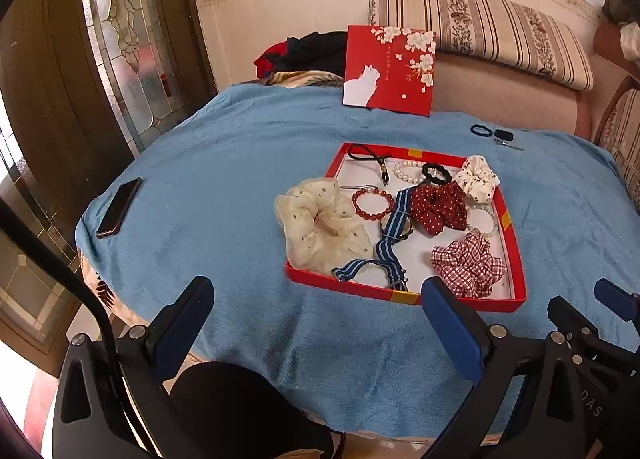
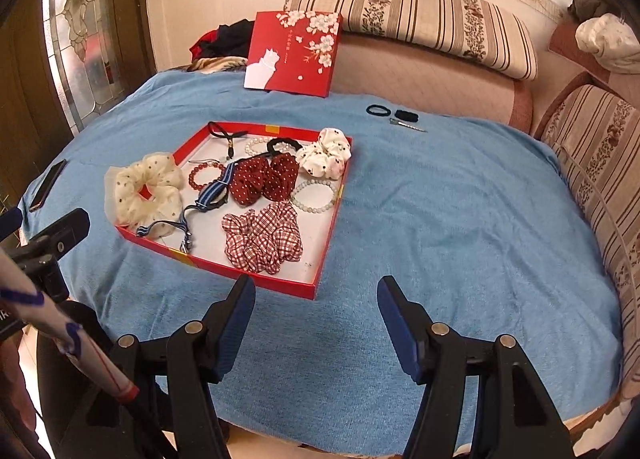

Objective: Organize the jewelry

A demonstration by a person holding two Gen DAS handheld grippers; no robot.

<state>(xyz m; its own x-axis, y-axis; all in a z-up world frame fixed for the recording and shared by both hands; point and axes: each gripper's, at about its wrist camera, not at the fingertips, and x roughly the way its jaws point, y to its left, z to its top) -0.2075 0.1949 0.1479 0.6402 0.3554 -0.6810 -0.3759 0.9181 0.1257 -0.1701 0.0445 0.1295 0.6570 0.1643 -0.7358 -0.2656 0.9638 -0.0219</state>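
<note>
A: Where are the jewelry things now?

B: Almost all lie in the red box tray point(image 1: 516, 243), right of centre in the left wrist view — a red bead bracelet point(image 1: 372, 205), a pearl bracelet point(image 1: 408, 171), a striped watch strap point(image 1: 390, 235) and several scrunchies. Only a black hair tie point(image 2: 380, 110), a small black piece and a hair clip point(image 2: 408, 125) rest apart on the blue towel point(image 2: 440, 219) over the desk, in the upper middle of the right wrist view.

A: And the grippers?

B: The left gripper point(image 1: 316, 323) and the right gripper point(image 2: 316, 315) both hover at the near edge with jaws apart, holding nothing.

A: So which step, and how to do it well?

B: I think the loose pieces come next — the right gripper is closer. I would pinch the hair tie on one side of its ring, low against the towel, and avoid catching the cloth.
</note>
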